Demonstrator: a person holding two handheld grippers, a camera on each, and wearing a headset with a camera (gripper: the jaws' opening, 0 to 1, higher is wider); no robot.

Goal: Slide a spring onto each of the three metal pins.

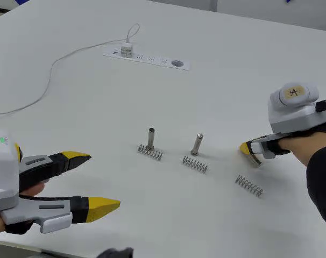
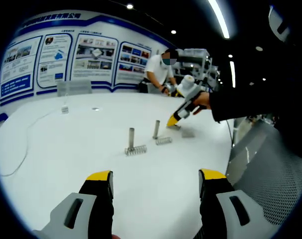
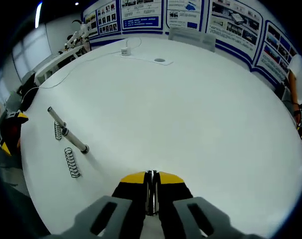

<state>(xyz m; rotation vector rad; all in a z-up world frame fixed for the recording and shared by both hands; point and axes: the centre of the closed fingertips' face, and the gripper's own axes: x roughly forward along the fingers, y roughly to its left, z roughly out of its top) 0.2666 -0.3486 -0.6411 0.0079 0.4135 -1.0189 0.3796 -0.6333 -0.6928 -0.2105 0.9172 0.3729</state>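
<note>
The right claw [image 1: 249,151] is closed on the third pin [image 3: 151,194] just above the tabletop [image 1: 217,102] and the left claw [image 1: 103,180] is wide open, so the next move probably calls for picking up the nearest spring [image 1: 248,185] and sliding it on.

On the white table [image 1: 243,91], a white power strip [image 1: 152,58] with a white plug [image 1: 126,51] and pale cable [image 1: 54,63] trailing left, beyond it blue-and-white wall posters [image 2: 54,57] and a white-shirted person [image 2: 157,70] standing.
</note>
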